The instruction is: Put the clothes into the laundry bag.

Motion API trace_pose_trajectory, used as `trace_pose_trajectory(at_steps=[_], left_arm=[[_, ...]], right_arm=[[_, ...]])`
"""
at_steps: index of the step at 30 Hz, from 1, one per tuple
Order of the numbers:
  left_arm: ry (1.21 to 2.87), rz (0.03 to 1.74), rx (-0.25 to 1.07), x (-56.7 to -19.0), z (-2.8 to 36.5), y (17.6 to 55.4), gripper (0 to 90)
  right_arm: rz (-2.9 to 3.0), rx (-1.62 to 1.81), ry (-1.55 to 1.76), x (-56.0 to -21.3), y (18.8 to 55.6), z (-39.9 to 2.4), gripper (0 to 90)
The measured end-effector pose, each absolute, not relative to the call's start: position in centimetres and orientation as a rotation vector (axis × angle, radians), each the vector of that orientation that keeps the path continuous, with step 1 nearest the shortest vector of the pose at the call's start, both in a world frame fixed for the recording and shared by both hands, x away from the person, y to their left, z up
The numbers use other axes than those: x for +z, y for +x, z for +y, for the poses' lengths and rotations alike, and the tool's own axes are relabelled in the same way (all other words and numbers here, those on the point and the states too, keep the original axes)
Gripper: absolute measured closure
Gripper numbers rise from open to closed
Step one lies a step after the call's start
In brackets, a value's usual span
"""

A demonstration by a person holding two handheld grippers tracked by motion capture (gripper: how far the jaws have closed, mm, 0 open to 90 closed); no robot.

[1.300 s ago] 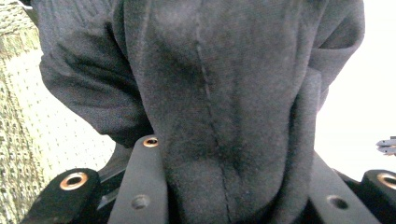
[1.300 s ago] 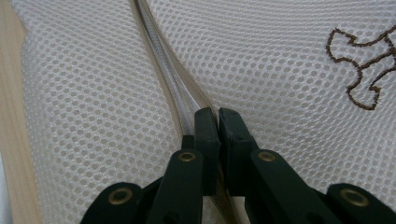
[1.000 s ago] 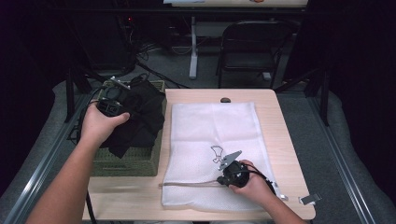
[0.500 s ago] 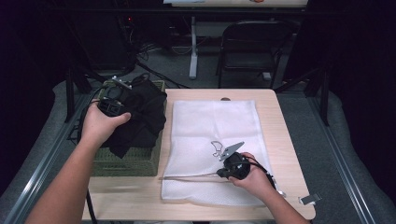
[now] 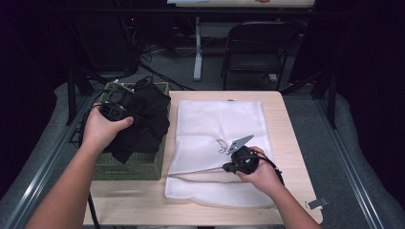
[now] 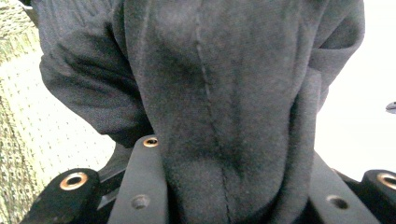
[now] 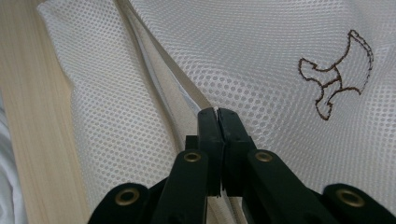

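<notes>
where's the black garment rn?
High view, left side: the black garment is clamped in the left gripper, hanging over the green basket, just left of the white mesh bag.

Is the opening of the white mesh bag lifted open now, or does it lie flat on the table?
Lifted open. The right gripper is shut on the white mesh bag at its edge, raised above the lower layer.

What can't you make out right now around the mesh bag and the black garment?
- High view: the right hand-held gripper tips are too small to show what they pinch on the white mesh bag.
- High view: inside of the green basket, covered by the black garment.
- Left gripper view: the left hand-held gripper pads, buried in garment folds.
</notes>
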State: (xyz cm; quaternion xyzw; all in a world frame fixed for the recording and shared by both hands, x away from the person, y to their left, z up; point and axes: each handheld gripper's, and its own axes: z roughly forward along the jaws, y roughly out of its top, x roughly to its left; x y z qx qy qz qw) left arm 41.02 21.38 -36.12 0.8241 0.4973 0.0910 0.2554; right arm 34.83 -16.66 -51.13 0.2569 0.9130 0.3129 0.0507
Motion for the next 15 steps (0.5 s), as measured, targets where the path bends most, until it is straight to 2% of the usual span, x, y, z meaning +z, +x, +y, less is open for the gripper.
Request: trace_pose_trajectory(at_steps=[15], left_arm=[[2.235,1.325,0.243,-36.2,21.1,40.1,68.4]], right_arm=[[2.781,0.928,0.765,-49.6,35.6,-16.5,89.1]])
